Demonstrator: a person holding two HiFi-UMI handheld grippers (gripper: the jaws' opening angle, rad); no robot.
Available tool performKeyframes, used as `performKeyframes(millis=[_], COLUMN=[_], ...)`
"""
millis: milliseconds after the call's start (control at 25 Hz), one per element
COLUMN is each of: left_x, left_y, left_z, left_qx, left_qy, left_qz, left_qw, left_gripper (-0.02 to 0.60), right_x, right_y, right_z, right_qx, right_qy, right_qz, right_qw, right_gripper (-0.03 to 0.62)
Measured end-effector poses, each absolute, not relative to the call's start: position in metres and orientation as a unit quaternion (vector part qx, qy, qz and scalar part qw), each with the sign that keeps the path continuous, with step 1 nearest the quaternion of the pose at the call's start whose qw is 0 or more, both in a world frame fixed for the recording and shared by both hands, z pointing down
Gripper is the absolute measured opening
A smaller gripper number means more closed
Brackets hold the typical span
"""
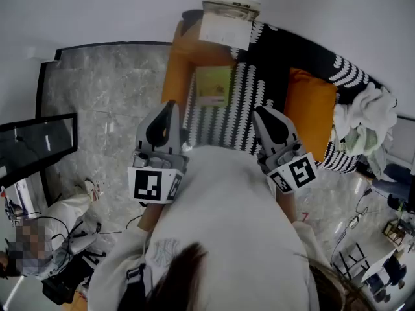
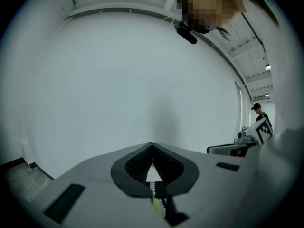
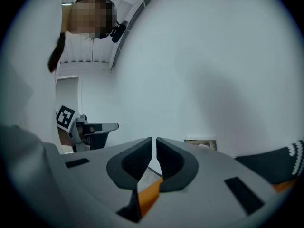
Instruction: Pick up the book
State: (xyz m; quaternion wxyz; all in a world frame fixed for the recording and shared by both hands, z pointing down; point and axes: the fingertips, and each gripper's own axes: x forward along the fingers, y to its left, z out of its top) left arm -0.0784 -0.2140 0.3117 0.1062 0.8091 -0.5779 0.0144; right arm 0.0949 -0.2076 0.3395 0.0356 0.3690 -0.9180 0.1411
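On striped blanket (image 1: 224, 125), flat rectangular green book (image 1: 214, 85) — left tool (image 1: 168, 107), right tool (image 1: 260, 114) closed, empty.

**One camera up on the head, one low on each gripper**

The head camera looks steeply down from the person's head, close over the left gripper (image 1: 170, 104) and right gripper (image 1: 260, 112). It takes in the orange sofa (image 1: 178, 70) and the marble floor (image 1: 104, 89) beyond them. Each gripper camera sits just behind its own jaws, which fill the bottom of the frame, and faces almost level at the white wall (image 2: 118, 80). Each catches the other gripper at its inner edge and the person above. The right gripper view shares the black-and-white throw (image 3: 287, 158) with the head view.
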Motion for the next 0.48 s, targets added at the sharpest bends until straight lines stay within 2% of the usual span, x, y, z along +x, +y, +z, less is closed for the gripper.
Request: performKeyframes(millis=[120, 200, 240, 480], left_x=[-0.079, -0.080, -0.080, -0.077], left_y=[-0.219, -0.222, -0.224, -0.232], left_z=[0.316, 0.320, 0.323, 0.340], left_qx=[0.805, 0.802, 0.800, 0.788], left_qy=[-0.582, -0.586, -0.587, -0.596], left_qz=[0.023, 0.030, 0.034, 0.060], left_qw=[0.112, 0.116, 0.119, 0.143], left_gripper=[0.009, 0.009, 0.009, 0.009], right_x=[0.101, 0.103, 0.104, 0.102], right_y=[-0.225, -0.240, -0.247, -0.294], right_z=[0.353, 0.367, 0.375, 0.442], right_qx=[0.361, 0.353, 0.348, 0.294], right_qy=[-0.919, -0.920, -0.921, -0.931], right_qz=[0.147, 0.150, 0.151, 0.164], right_qw=[0.057, 0.075, 0.086, 0.142], right_gripper=[0.049, 0.131, 0.147, 0.166])
